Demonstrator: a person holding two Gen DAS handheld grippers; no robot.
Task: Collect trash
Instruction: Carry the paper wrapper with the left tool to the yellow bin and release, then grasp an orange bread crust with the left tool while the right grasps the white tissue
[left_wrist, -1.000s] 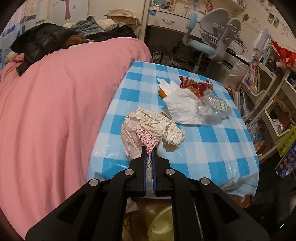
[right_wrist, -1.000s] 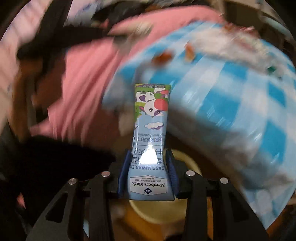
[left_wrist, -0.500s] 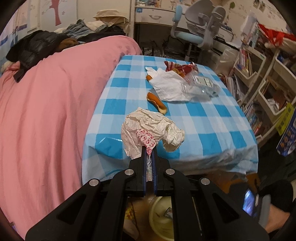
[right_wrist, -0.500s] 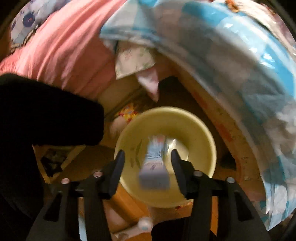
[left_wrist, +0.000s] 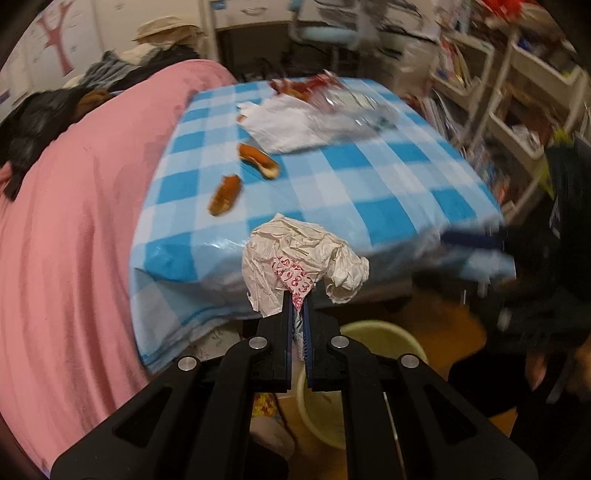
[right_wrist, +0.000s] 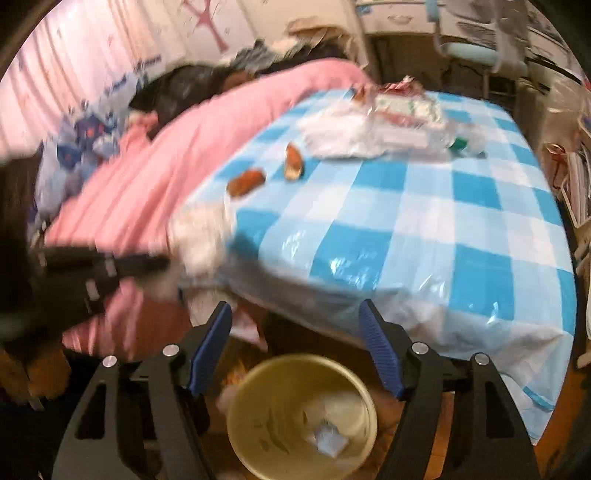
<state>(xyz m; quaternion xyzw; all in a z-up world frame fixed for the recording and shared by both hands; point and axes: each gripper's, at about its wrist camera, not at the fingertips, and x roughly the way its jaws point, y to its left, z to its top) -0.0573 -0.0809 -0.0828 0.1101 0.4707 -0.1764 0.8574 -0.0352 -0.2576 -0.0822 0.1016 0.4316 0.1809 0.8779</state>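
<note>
My left gripper (left_wrist: 299, 295) is shut on a crumpled white paper wrapper (left_wrist: 303, 258) with red print, held off the table's near edge above a yellow bin (left_wrist: 373, 336). My right gripper (right_wrist: 295, 317) is open and empty, just above the same yellow bin (right_wrist: 258, 439), which holds the milk carton (right_wrist: 328, 439). On the blue checked table (right_wrist: 424, 221) lie two bread pieces (right_wrist: 246, 181) (right_wrist: 293, 166), a white napkin (left_wrist: 284, 125), clear plastic packaging (right_wrist: 406, 122) and a red wrapper (left_wrist: 306, 86). The left gripper and its paper (right_wrist: 199, 236) show blurred at the left of the right wrist view.
A pink bedcover (left_wrist: 74, 221) runs along the table's left side with dark clothes (left_wrist: 40, 118) piled on it. Shelves with books (left_wrist: 517, 110) stand on the right. A desk chair (right_wrist: 476, 51) is behind the table. The bin stands on a wooden floor.
My right gripper has let the milk carton drop into the yellow bin, opened wide and tilted back up toward the table. My left gripper has carried the paper back off the table's edge toward the bin.
</note>
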